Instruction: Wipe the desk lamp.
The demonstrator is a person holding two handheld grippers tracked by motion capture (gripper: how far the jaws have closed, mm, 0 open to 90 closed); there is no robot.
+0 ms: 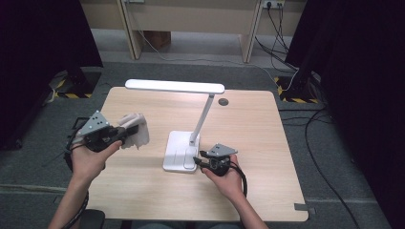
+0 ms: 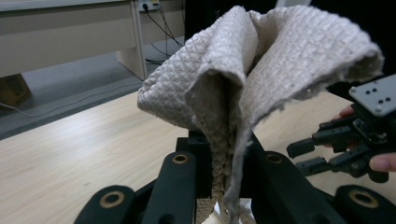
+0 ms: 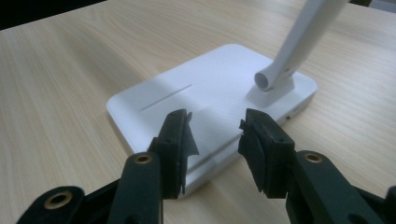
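One lamp, white, on bench. One cloth, beige, waffle weave. Two tools: left tool, right tool. Two hands: left hand, right hand. One round port in benchtop.

This looks like a lab or office room: a wooden table on grey carpet, black curtains at both sides, wall sockets and cables far behind.

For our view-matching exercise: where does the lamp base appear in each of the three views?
High view: lamp base at table centre, beside the right gripper.
Left gripper view: not in it.
Right gripper view: base centre, just beyond the open jaws.
Shared landmark: the lamp arm.
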